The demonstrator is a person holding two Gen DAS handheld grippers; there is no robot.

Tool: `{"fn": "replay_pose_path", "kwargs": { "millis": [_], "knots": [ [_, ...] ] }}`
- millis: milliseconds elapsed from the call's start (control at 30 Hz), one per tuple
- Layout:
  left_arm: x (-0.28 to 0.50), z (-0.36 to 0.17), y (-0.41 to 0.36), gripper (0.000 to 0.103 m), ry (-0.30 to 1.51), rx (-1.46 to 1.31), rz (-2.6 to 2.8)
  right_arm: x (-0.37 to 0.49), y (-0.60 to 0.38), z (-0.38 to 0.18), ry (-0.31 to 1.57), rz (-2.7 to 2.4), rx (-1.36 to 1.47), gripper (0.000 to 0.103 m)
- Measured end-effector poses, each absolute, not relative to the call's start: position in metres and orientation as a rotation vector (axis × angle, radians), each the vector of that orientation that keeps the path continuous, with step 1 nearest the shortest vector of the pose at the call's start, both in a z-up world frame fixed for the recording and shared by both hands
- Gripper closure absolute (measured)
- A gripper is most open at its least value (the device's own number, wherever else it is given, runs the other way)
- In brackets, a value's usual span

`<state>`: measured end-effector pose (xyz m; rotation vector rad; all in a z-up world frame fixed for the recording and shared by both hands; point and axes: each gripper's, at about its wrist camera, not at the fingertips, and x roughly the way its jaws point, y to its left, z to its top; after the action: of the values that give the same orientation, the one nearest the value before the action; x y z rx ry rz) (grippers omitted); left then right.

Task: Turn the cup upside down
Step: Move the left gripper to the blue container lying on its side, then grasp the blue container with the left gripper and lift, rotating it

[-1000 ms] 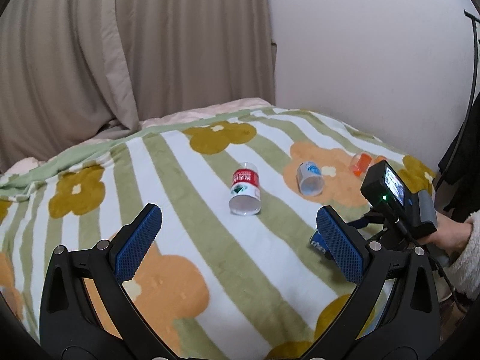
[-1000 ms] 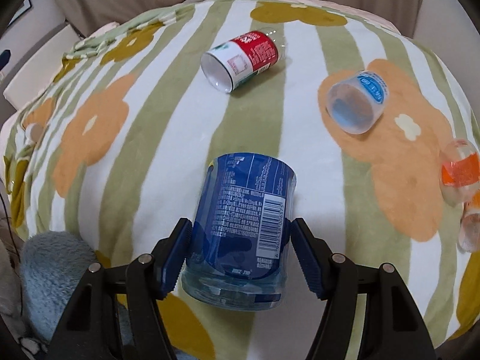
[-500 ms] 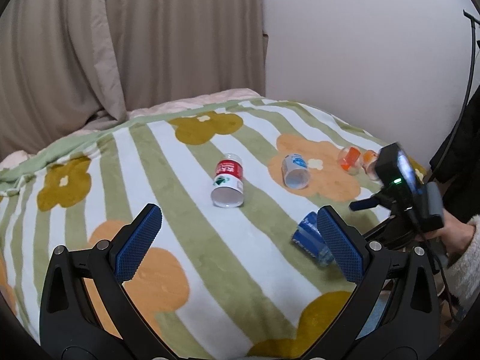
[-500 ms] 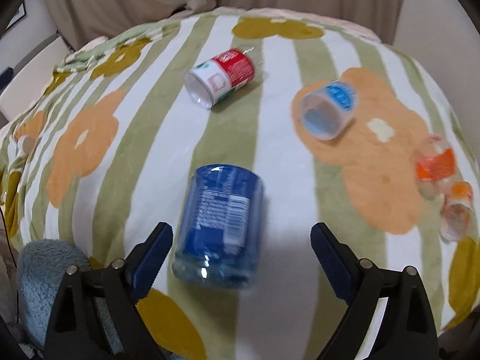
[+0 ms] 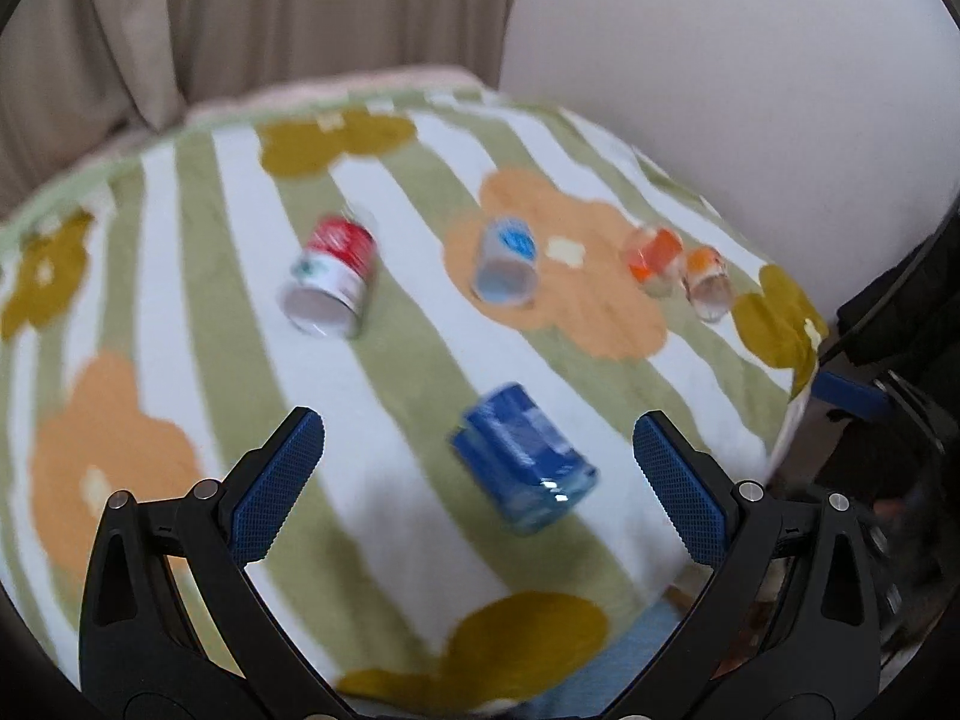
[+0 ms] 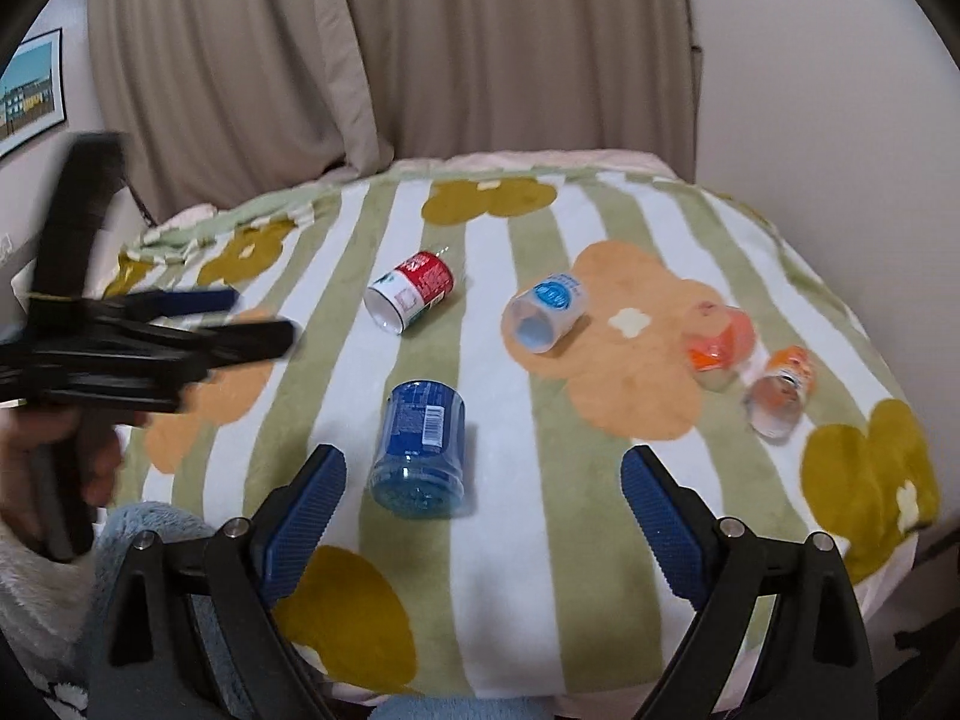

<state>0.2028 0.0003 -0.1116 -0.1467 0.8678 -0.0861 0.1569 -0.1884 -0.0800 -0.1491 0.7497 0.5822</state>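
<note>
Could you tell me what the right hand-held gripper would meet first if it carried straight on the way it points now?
Probably the blue cup, lying on its side on the blanket, just ahead of the open right hand-held gripper, slightly toward its left finger. Depth is hard to judge.

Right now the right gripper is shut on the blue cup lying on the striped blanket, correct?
Not quite. The right gripper is open and clear of the blue cup, as the right wrist view shows. The cup does lie on the striped blanket.
</note>
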Motion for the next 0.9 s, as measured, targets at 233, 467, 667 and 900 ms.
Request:
{"fn": "replay_pose_path", "kwargs": {
  "millis": [233,467,667,900],
  "knots": [
    [0.254,-0.183,-0.024,0.006,1.111,-0.233,-0.022,0.135,-0.221,-0.079,0.694,0.565,-0.095,0.011],
    [0.268,-0.221,-0.022,0.031,1.219,-0.397,0.008,0.125,-0.245,-0.089,0.679,0.570,-0.038,0.011],
    [0.263,-0.222,-0.012,0.038,1.209,-0.618,0.066,0.116,-0.255,-0.087,0.647,0.591,0.011,0.011],
    [0.238,-0.226,0.012,0.039,1.029,-1.141,0.298,0.111,-0.252,-0.081,0.591,0.653,0.051,0.011]
  ]
}}
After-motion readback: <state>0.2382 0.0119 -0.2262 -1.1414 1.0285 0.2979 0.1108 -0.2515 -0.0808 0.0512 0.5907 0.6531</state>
